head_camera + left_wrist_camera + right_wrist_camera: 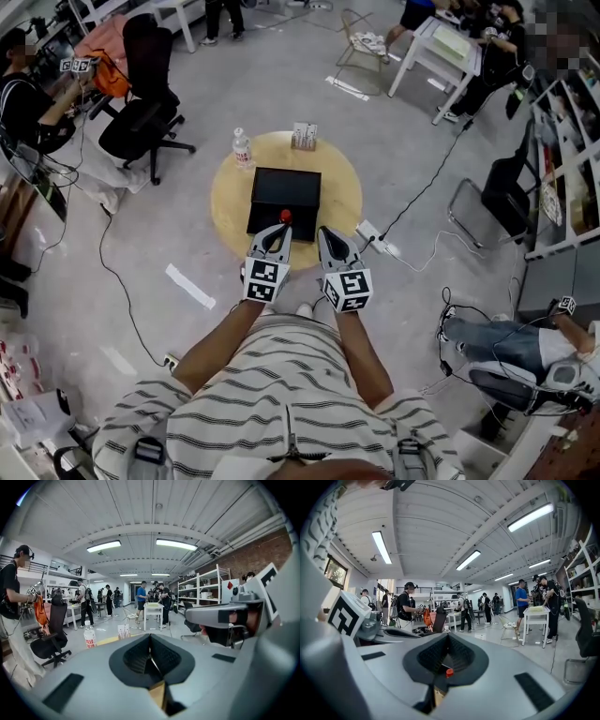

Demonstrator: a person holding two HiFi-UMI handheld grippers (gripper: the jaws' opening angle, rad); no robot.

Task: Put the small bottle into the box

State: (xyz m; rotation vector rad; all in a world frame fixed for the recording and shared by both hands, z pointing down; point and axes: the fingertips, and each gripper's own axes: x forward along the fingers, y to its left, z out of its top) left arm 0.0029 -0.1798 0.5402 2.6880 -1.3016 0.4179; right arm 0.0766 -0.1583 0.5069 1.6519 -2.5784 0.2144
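Note:
A small clear bottle [243, 148] with a white cap and red label stands upright at the far left of the round wooden table [342, 178]; the left gripper view shows the bottle [89, 637] too. A shut black box [284, 199] lies in the table's middle. A small red-capped object [285, 216] sits at the box's near edge and shows past the right jaws as a red cap [449, 672]. My left gripper [279, 230] hangs just short of it, shut and empty. My right gripper [323, 234] is beside it, shut, holding nothing.
A small card stand [304, 136] stands at the table's far edge. A white power strip [377, 238] and cable lie on the floor right of the table. A black office chair [141, 112] is at the left, with people and white tables further back.

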